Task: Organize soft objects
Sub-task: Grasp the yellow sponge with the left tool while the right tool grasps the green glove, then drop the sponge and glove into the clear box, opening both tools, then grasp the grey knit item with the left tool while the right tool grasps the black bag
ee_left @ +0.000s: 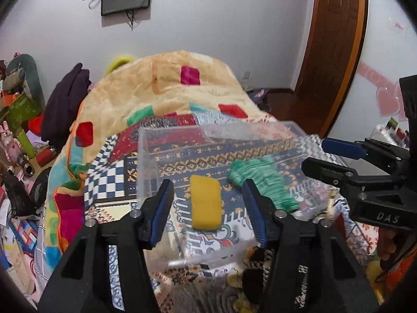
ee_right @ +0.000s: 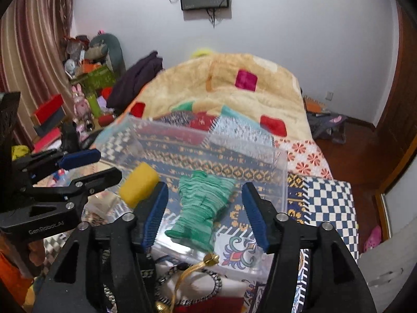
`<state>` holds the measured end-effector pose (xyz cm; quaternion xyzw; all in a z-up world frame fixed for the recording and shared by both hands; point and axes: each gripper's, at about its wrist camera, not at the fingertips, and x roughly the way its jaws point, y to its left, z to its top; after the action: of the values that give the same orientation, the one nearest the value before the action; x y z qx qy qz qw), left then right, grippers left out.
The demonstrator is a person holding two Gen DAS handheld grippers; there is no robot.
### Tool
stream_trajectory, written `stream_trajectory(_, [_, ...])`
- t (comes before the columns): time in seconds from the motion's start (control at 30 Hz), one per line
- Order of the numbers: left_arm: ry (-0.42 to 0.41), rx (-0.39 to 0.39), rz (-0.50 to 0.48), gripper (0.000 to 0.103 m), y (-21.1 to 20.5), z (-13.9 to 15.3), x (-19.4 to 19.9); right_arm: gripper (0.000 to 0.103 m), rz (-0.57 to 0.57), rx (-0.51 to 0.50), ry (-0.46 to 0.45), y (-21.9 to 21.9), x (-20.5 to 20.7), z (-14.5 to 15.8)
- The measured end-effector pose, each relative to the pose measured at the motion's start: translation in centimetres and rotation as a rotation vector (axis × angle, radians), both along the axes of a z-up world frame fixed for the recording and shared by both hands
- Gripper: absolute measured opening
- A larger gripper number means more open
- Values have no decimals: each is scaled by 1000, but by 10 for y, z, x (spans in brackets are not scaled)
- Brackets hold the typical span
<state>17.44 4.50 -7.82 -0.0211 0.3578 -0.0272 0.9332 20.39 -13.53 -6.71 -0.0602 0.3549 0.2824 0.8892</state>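
Note:
A clear plastic box [ee_left: 147,161] [ee_right: 282,180] sits on the patterned bedspread. Inside it are a yellow sponge [ee_left: 206,203] [ee_right: 139,184] and a green knitted cloth [ee_left: 263,180] [ee_right: 200,206]. My left gripper [ee_left: 207,185] [ee_right: 109,164] is open over the box. The sponge shows between its blue pads [ee_left: 160,208] with a gap on both sides. My right gripper [ee_right: 205,186] [ee_left: 314,154] is open too. The green cloth lies between and beyond its pads [ee_right: 254,214], touching neither. The two grippers hang side by side above the box.
A cream blanket [ee_left: 166,88] with coloured squares is heaped behind the box. A gold cord and a braided band [ee_right: 195,271] lie at the box's near edge. Cluttered boxes and toys [ee_right: 86,91] stand left of the bed. A wooden door [ee_left: 336,39] is on the right.

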Motion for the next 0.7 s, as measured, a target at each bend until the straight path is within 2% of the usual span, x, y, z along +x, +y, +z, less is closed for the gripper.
stream_trajectory(0.13, [-80, 0, 18, 68, 3, 24, -27, 68, -3, 41, -63, -8, -19, 20])
stream_trajectory(0.27, [-131, 28, 28, 74, 2, 39, -52, 69, 20, 59, -101, -12, -40, 35])
stream_trajectory(0.37, [-163, 37, 35, 83, 2, 46, -74, 69, 37, 70, -111, -14, -55, 39])
stream_trajectory(0.5, [-158, 56, 39, 86, 0, 40, -93, 69, 53, 75, -93, -14, -71, 34])
stream_trajectory(0.7, [-70, 41, 34, 86, 0, 0, -105, 69, 86, 39, -19, -8, -82, 1])
